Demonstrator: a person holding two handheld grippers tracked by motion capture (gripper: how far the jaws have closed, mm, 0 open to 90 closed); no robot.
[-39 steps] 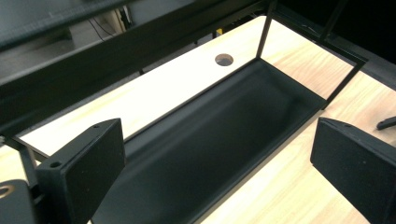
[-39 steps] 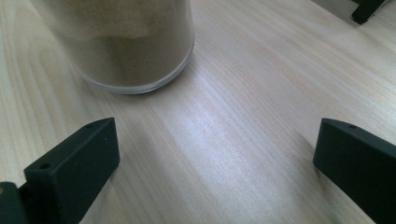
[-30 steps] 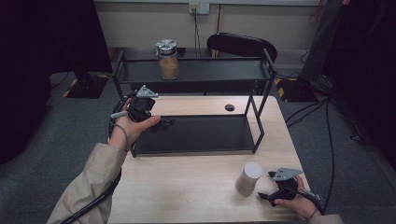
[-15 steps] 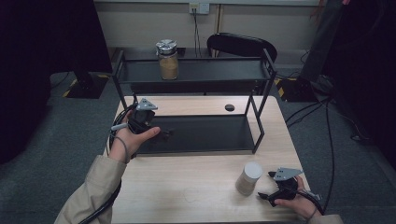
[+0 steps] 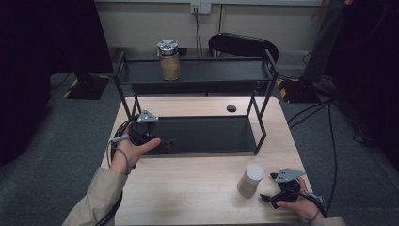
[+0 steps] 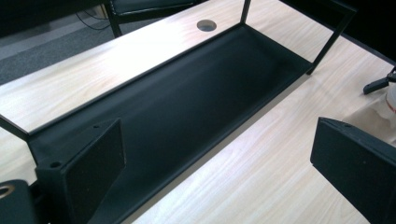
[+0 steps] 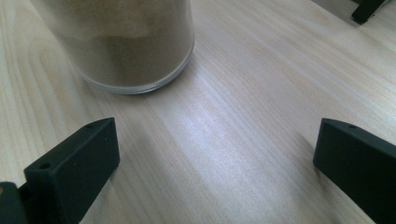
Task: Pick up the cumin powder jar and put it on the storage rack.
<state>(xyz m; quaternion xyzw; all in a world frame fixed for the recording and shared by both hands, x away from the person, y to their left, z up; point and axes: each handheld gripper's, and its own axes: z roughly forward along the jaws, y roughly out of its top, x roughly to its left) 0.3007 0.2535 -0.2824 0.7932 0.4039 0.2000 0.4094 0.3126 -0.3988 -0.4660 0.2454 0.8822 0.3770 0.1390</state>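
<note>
Right gripper (image 5: 274, 193) sits low right of the high view, jaws wide and empty; the upright jar (image 5: 250, 179) stands just beside it, to frame-left. Left gripper (image 5: 160, 143), also open, hovers farther off.

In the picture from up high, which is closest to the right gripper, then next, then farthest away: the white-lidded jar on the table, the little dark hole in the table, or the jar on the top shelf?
From the right gripper:
1. White-lidded jar, right beside it at the table's front.
2. Dark hole, farther back on the table, behind the lower shelf.
3. Jar with the metal lid, up on the top shelf, at its left end.
</note>
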